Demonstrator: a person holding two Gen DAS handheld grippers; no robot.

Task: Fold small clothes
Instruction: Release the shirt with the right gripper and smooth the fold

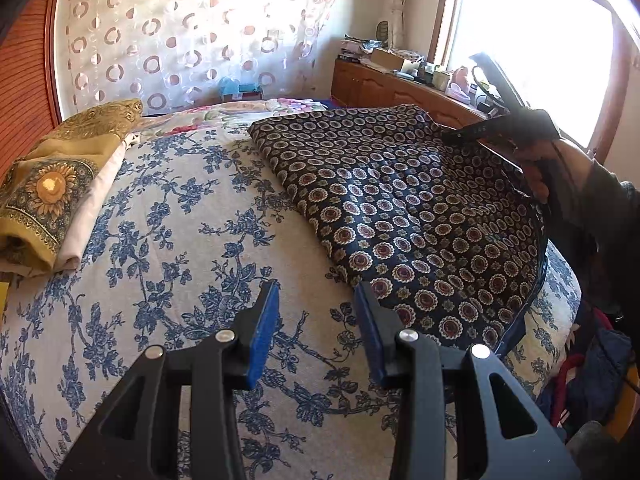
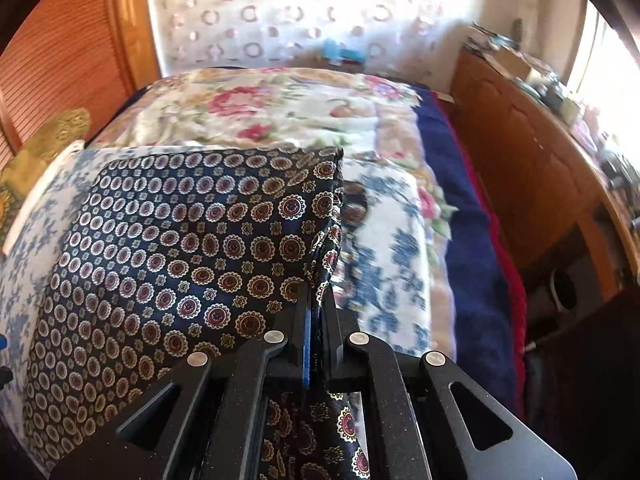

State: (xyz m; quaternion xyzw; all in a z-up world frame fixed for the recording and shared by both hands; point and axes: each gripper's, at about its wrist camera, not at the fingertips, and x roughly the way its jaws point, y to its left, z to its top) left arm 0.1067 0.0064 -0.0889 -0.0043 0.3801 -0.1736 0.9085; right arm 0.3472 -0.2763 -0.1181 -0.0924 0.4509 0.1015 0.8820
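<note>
A dark navy garment (image 1: 400, 208) printed with cream and red medallions lies spread on the bed's blue-floral cover (image 1: 168, 240). My left gripper (image 1: 316, 292) hovers open above the cover, just left of the garment's near corner, with nothing between its blue pads. In the left wrist view the right gripper (image 1: 460, 134) sits at the garment's far right edge, with a hand (image 1: 556, 160) on its handle. In the right wrist view my right gripper (image 2: 316, 292) is shut on the garment (image 2: 180, 248) at its right edge, and the fabric rises in a fold between the pads.
A folded yellow sunflower cloth (image 1: 52, 188) lies at the left of the bed. A pink-floral blanket (image 2: 260, 108) covers the far end. A wooden cabinet (image 1: 400, 88) cluttered with small items stands under the bright window (image 1: 532, 36). Dark clothes (image 1: 592, 376) are heaped by the bed's right side.
</note>
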